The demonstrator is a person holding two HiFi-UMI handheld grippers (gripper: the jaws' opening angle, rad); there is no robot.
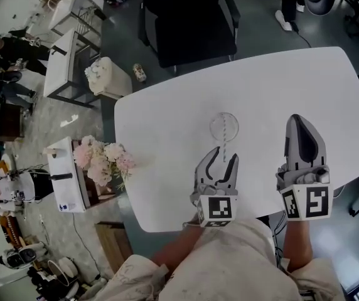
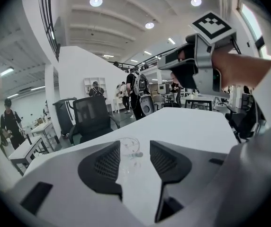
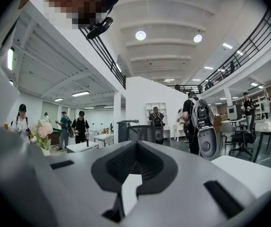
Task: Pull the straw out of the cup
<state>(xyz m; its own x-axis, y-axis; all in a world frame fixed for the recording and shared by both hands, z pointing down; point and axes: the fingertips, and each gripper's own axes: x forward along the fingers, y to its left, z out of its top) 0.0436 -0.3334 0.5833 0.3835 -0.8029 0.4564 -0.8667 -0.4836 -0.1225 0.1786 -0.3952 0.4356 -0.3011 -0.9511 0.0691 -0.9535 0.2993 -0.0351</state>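
**Left gripper (image 1: 225, 155) aligned on straw (image 1: 225, 147), jaws apart**
The cup (image 1: 223, 125) stands on the table (image 1: 167, 137) just ahead, and the straw in it leans toward the spread jaws, which grip nothing. The spread is probably to admit the straw. The right gripper (image 1: 300, 121) is closed and empty, held aside from the approach.

Bright ceiling lights (image 3: 140, 35); soft shadows; sharp focus; strong fisheye-bent edges.

no legible text, no readable labels
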